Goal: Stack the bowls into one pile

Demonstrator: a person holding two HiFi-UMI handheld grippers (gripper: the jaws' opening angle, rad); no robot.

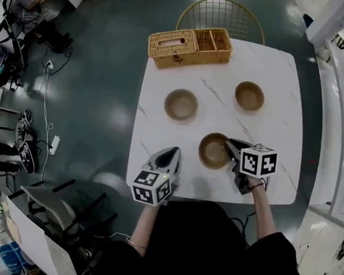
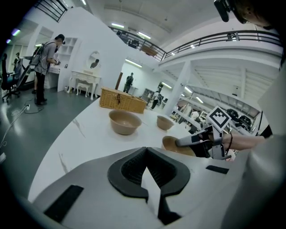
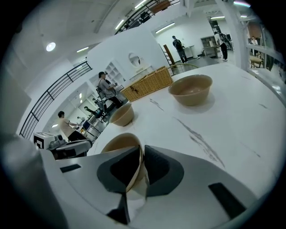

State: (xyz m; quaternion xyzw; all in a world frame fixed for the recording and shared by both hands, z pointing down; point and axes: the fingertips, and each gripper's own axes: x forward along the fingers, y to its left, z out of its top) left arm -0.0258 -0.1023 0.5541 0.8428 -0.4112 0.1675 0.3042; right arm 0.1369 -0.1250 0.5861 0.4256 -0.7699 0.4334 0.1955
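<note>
Three tan bowls sit apart on the white marble desk [image 1: 271, 76], not yet in any pile, and the wicker basket [image 1: 190, 47] at the far edge is the marker for all of it. Just in front of the basket, below its lidded left half, the left bowl [image 1: 181, 104] stands upright and empty. The right bowl [image 1: 249, 96] stands off the basket's right end, about as far forward, well apart from the left one. The front bowl [image 1: 212, 150] lies farthest from the basket of the three, roughly in line with the basket's right end, and that is where the action is. The right gripper [image 1: 228, 143] is clamped on this bowl's rim, on the right-hand side. One jaw is inside the bowl and one outside, with the thin wall pinched between the dark pads. The right gripper view shows the rim running straight up between them. Whether the bowl's base is off the desk cannot be told. The left gripper [image 1: 174, 152] hangs beside the front bowl, on its left and a little farther from the basket. It points back toward the basket, its jaws drawn together at the tips with nothing between them. Beyond the basket, on the side away from the bowls, stands a gold wire chair [image 1: 222, 16].
</note>
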